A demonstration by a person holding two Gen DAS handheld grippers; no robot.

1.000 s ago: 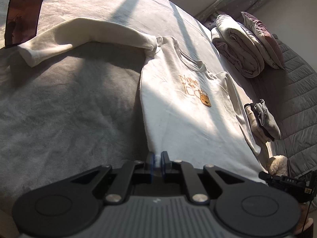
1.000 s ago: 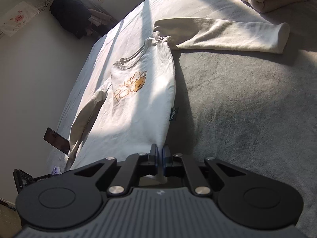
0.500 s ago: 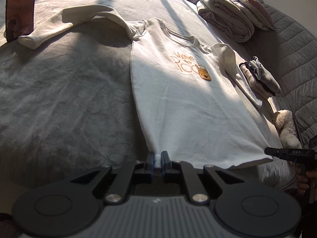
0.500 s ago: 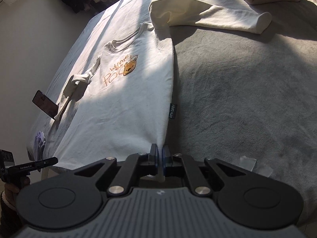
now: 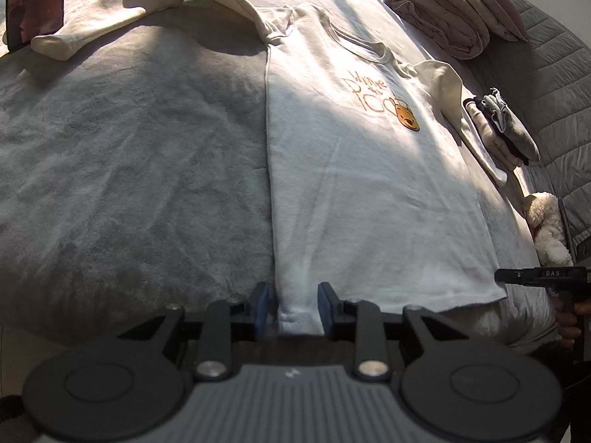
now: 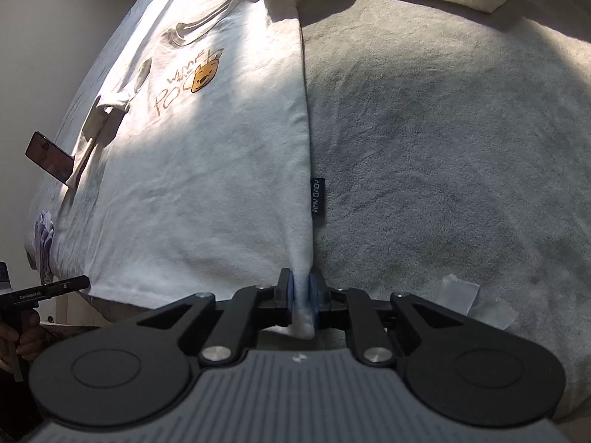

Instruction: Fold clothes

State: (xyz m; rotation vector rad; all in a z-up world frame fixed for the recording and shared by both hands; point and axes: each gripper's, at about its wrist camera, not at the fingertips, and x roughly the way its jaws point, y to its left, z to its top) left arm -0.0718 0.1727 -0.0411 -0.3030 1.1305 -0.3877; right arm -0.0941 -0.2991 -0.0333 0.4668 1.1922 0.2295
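A cream long-sleeved shirt [image 5: 351, 170] with an orange bear print lies face up on the grey bed cover [image 5: 129, 155]. One sleeve [image 5: 122, 18] stretches out to the far left; the other is folded along the body. My left gripper [image 5: 294, 306] is at the hem's left corner. Its jaws are opening, and the hem sits loosely between the blue pads with a gap on the left side. In the right wrist view the shirt [image 6: 207, 170] runs away from my right gripper [image 6: 302, 295]. Those jaws are opening too, but the pads still squeeze a bunched hem corner.
Folded bedding [image 5: 436, 11] is piled at the far right, with a small stack of folded clothes [image 5: 498, 136] and a plush toy [image 5: 546, 225] nearer. A phone [image 6: 50, 157] lies by the shirt's far side. Clear plastic scraps [image 6: 458, 291] lie on the cover.
Both grippers came down and closer to the bed with the hem, and the shirt now lies flat. The left jaws have parted off the hem; the right jaws have widened slightly.
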